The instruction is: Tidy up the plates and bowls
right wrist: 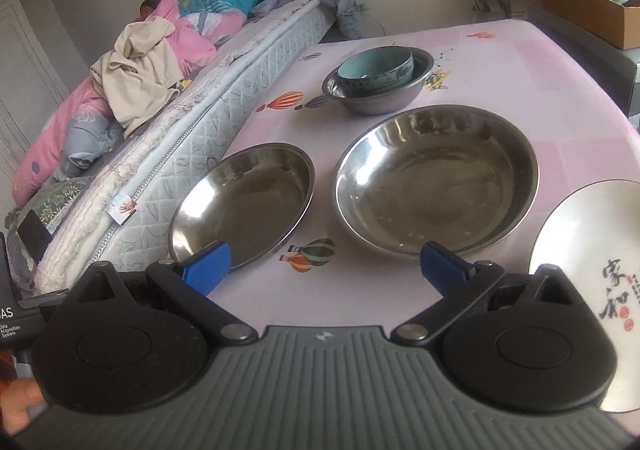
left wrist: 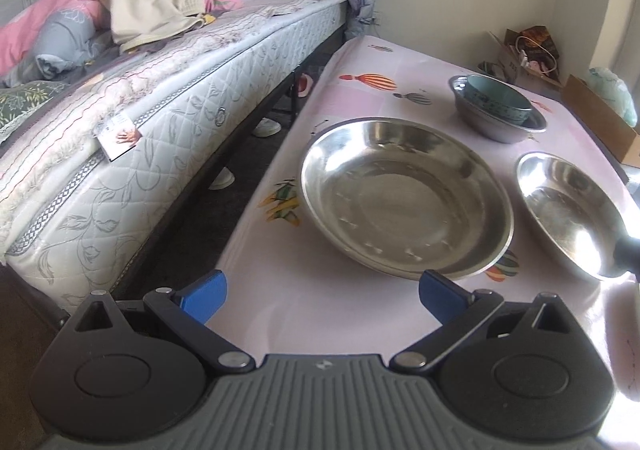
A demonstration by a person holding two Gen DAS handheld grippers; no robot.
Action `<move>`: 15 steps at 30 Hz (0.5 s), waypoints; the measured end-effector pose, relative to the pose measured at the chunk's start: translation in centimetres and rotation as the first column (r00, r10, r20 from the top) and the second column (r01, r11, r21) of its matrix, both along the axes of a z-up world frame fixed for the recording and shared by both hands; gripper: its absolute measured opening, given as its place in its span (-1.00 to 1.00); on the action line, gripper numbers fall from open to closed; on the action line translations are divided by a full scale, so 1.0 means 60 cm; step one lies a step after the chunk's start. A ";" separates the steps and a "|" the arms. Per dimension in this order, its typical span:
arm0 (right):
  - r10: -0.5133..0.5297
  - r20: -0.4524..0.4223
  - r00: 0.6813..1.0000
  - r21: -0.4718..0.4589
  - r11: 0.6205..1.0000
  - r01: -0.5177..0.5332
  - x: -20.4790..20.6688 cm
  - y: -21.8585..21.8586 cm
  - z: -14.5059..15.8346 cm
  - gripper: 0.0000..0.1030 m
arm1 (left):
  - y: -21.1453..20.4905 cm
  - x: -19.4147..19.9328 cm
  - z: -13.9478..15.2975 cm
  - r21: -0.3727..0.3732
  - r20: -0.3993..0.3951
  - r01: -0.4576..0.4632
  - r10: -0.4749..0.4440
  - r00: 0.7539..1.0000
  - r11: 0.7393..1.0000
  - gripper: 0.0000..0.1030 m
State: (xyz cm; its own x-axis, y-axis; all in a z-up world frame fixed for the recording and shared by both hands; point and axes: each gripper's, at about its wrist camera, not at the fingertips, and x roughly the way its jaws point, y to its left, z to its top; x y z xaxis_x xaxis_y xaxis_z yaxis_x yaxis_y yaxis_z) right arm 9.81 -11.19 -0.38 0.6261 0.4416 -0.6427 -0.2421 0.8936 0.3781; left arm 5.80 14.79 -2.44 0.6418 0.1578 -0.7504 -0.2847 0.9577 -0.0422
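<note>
Both my grippers, left and right, spread wide, empty. Nothing stacked yet. Small steel plate lies just left of big steel plate; likely next: grip its near rim.

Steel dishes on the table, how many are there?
3: a small steel plate nearest the bed, a large steel plate beside it, and a steel bowl behind them holding a blue bowl.

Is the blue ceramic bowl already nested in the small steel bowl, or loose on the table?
Nested. The blue ceramic bowl sits upright inside the small steel bowl, whose rim rings it in both wrist views.
</note>
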 end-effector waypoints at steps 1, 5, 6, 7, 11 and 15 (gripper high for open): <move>0.004 -0.001 1.000 0.000 1.000 -0.004 0.004 0.006 -0.003 0.96 | 0.005 0.002 -0.002 -0.008 0.000 -0.007 0.007 1.000 1.000 0.99; 0.019 0.001 1.000 0.000 1.000 -0.019 0.022 0.035 -0.014 0.93 | 0.026 0.017 -0.009 -0.041 0.019 -0.036 0.037 0.999 0.999 0.99; 0.020 0.003 1.000 0.004 1.000 -0.020 0.026 0.041 -0.018 0.90 | 0.032 0.023 -0.011 -0.045 0.022 -0.050 0.051 0.998 0.998 0.99; 0.018 0.005 1.000 0.005 1.000 -0.018 0.029 0.046 -0.024 0.87 | 0.037 0.028 -0.012 -0.052 0.022 -0.061 0.062 0.998 0.997 0.99; -0.002 -0.031 1.000 0.017 1.000 0.003 0.048 0.063 -0.050 0.50 | 0.054 0.045 -0.013 -0.103 0.041 -0.070 0.074 0.996 0.992 0.99; -0.007 -0.060 0.998 0.055 0.998 0.010 0.062 0.078 -0.067 0.27 | 0.060 0.059 -0.016 -0.127 0.046 -0.069 0.075 0.996 0.990 0.89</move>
State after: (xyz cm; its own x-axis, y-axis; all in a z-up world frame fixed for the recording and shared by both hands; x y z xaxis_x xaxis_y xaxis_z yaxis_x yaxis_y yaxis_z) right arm 13.55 -6.50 -4.43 0.5911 0.4726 -0.6536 -0.2102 0.8726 0.4409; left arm 9.35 18.42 -3.39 0.6695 0.1118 -0.7343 -0.3471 0.9211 -0.1763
